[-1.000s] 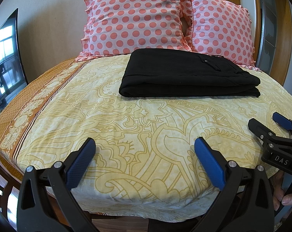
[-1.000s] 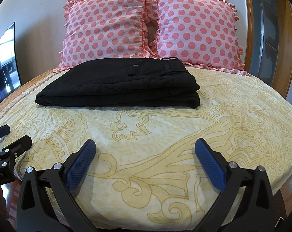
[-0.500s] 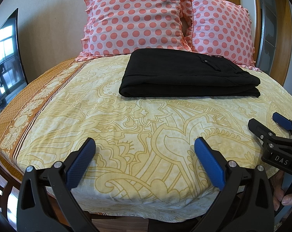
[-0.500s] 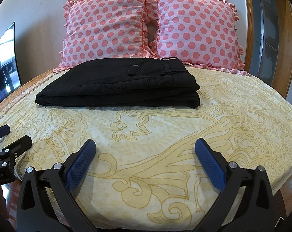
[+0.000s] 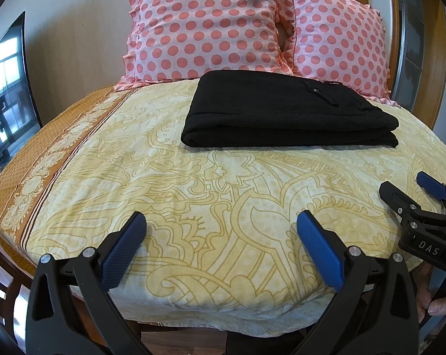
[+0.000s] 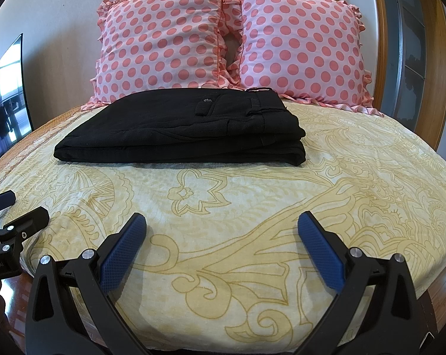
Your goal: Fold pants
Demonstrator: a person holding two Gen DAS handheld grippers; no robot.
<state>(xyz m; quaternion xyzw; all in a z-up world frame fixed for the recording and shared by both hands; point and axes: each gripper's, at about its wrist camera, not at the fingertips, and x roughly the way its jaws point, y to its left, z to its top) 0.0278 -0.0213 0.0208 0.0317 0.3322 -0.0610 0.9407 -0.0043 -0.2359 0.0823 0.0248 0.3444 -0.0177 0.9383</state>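
The black pants (image 5: 285, 112) lie folded in a flat rectangular stack on the yellow patterned bedspread (image 5: 223, 195), in front of the pillows; they also show in the right wrist view (image 6: 184, 127) with a pocket button on top. My left gripper (image 5: 221, 227) is open and empty, over the bed's near edge, well short of the pants. My right gripper (image 6: 221, 227) is open and empty, also near the front edge. Each gripper shows at the side of the other's view: the right gripper (image 5: 406, 189), the left gripper (image 6: 16, 207).
Two pink polka-dot pillows (image 6: 163, 44) (image 6: 302, 50) lean on the wall behind the pants. A dark screen (image 5: 7, 88) stands at the left. A wooden door frame (image 6: 382, 44) is at the right. The bed's orange border (image 5: 45, 159) runs along the left side.
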